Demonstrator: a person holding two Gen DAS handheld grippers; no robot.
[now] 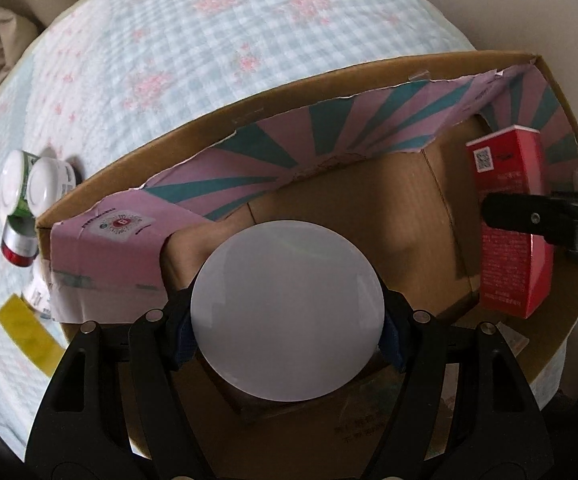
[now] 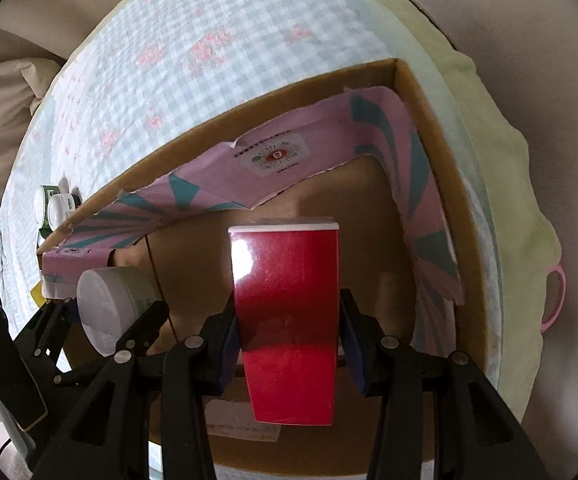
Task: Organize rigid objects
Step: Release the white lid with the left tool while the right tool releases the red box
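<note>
on my left, my left gripper (image 1: 287,332) pinches a white-lidded jar (image 1: 287,310) by its smooth round sides, rigid but probably slippery, inside the cardboard box (image 1: 369,76), while my right gripper (image 2: 289,350) clamps a glossy red carton (image 2: 287,320), light and likely crushable, across its flat faces.

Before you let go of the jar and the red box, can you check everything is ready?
1. Left tool holds the white-lidded jar firmly: ok, pads on both sides.
2. Right tool holds the red box firmly: ok.
3. Both things are over the cardboard box, inside its walls: ok.
4. Bare box floor under the jar: ok, brown bottom shows around it.
5. Jar and red box far enough apart not to bump: ok, a clear gap shows.
6. Things already touching the box floor: cannot tell.
7. Jars left outside on the checked cloth: not ok, still waiting.
</note>
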